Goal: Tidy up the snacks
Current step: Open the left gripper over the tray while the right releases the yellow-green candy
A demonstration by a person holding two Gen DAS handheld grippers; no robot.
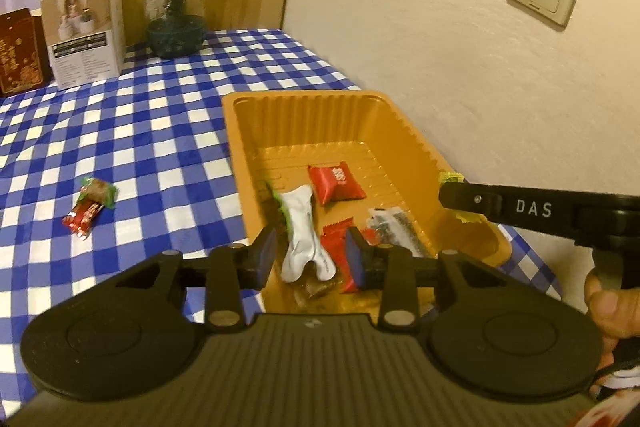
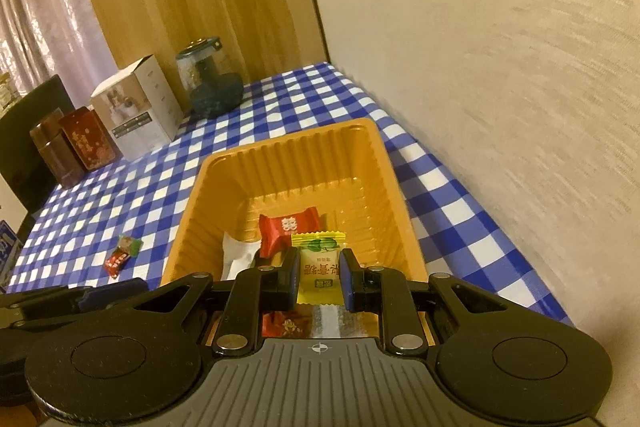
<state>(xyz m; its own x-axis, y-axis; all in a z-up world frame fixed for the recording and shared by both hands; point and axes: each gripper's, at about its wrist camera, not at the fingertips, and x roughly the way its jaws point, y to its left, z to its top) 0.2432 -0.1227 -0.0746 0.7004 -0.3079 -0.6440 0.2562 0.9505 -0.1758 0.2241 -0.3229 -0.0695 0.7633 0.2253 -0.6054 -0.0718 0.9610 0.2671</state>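
Observation:
An orange plastic tray [image 1: 404, 131] [image 2: 224, 183] sits on the checked tablecloth by the wall. It holds a red candy [image 1: 336, 183] [image 2: 286, 229], a white and green packet [image 1: 304, 231] [image 2: 236, 253], another red packet [image 1: 338, 253] and a dark striped packet [image 1: 394, 227]. My left gripper [image 1: 311, 254] is open over the tray's near end, the white packet lying loose between its pads. My right gripper [image 2: 319, 274] is shut on a yellow candy packet [image 2: 319, 269] above the tray. The right gripper also shows in the left wrist view [image 1: 456, 195]. Two small snacks [image 1: 90, 207] [image 2: 124, 255] lie on the cloth left of the tray.
A white box [image 1: 84, 27] [image 2: 136, 111], a glass jar [image 1: 176, 15] [image 2: 208, 83] and red-brown tins [image 1: 20, 51] [image 2: 76, 143] stand at the table's far end. The wall [image 2: 500, 87] runs close along the tray's right side.

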